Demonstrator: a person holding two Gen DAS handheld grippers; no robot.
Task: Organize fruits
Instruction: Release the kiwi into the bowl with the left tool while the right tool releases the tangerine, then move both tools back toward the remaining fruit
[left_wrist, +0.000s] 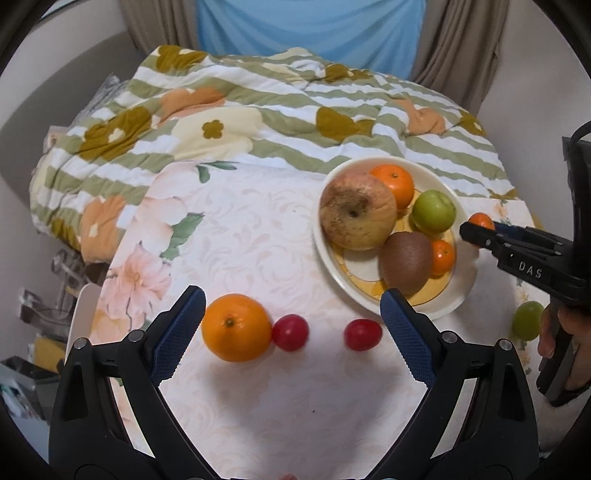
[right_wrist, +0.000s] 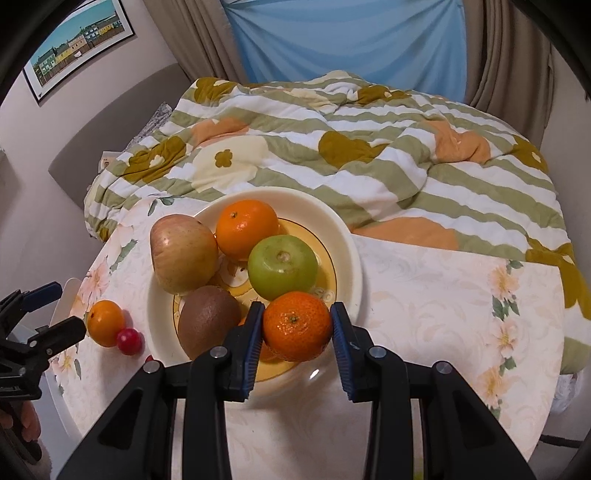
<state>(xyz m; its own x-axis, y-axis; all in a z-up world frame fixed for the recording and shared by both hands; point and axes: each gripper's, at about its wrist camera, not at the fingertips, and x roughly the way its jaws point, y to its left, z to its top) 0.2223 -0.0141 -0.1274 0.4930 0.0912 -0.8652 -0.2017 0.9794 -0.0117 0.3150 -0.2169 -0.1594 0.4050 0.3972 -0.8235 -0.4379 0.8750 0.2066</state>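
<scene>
**Carrying a mandarin to the plate**

Holding a small mandarin (right_wrist: 296, 325) between its blue pads, my right gripper (right_wrist: 297, 328) hangs over the near rim of the plate (right_wrist: 345, 236); the jaws pinch the fruit on both sides, so it should drop into the free spot at the plate's front. On the plate lie an apple (right_wrist: 183, 253), an orange (right_wrist: 245, 228), a green fruit (right_wrist: 282, 266) and a kiwi (right_wrist: 207, 321), crowded toward the left and back, which is why I judge the near edge the sensible landing place.

My left gripper (left_wrist: 291, 325) waits left of the plate with jaws spread wide and nothing between the pads. Ahead of it, on the tablecloth (left_wrist: 258, 240), sit a loose orange (left_wrist: 236, 326) touching one cherry tomato (left_wrist: 290, 332), and a second tomato (left_wrist: 362, 334) nearer the plate. A green grape (left_wrist: 527, 319) lies beyond the plate's right side. Those four are not yet gathered.
</scene>
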